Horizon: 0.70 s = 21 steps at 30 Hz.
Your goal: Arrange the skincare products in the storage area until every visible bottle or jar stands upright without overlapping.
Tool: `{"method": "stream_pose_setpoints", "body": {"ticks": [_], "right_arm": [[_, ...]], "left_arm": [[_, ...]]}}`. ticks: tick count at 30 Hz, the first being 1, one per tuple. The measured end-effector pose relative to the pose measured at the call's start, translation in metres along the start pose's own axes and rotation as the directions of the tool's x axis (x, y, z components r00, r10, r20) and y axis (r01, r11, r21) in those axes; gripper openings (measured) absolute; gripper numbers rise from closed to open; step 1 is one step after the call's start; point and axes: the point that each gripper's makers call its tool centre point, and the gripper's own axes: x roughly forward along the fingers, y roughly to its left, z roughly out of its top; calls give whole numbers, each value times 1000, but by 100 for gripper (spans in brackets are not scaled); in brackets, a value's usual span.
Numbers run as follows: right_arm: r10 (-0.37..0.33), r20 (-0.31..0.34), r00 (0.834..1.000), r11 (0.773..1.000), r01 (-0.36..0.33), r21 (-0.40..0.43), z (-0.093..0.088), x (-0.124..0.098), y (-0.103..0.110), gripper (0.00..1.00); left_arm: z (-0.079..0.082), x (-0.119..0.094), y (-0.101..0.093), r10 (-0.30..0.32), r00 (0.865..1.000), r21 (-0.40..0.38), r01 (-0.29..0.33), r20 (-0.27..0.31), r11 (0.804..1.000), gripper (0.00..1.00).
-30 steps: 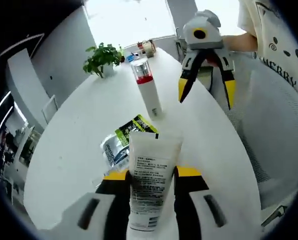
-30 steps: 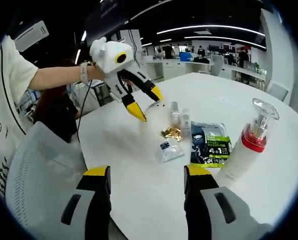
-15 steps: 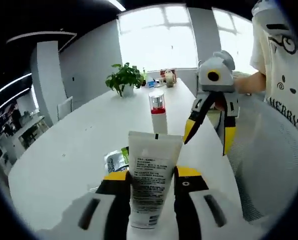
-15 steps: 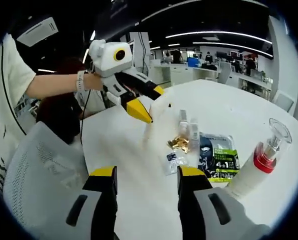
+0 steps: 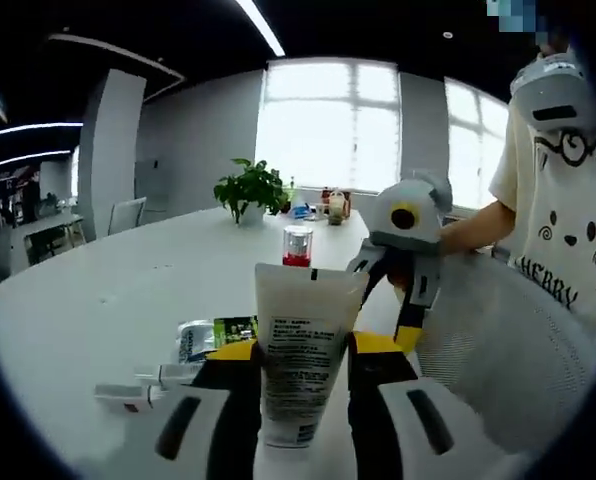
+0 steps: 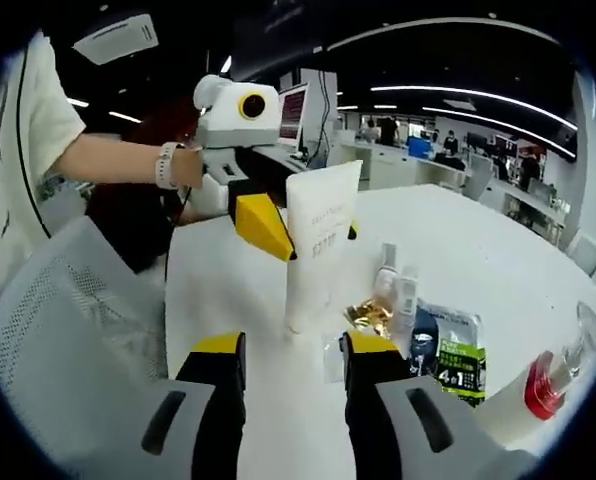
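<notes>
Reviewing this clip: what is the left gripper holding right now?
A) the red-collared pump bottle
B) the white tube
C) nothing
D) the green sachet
B: the left gripper has its yellow-tipped jaws closed on the white tube, held upright with its base at the table in the right gripper view.

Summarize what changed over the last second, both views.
The left gripper has tipped the white tube from a forward lean to upright, its lower end at the table. The right gripper has narrowed its jaws a little and holds nothing. Unchanged: the left jaws stay clamped on the tube, and the pump bottle, green sachet and small vials sit where they were.
</notes>
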Motion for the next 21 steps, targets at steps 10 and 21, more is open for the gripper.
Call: {"method": "stream_pose_setpoints", "body": {"ticks": [10,21], "right_arm": [[148,76,986,989,-149,8,-1,27,13,41],[300,163,940,954,-295,-55,10,47,45,38]], "left_arm": [[-3,-10,-13,-54,992,-80,63,111,995,28],[-4,-13,-54,-193,965,-112,215,179,970,28]]}}
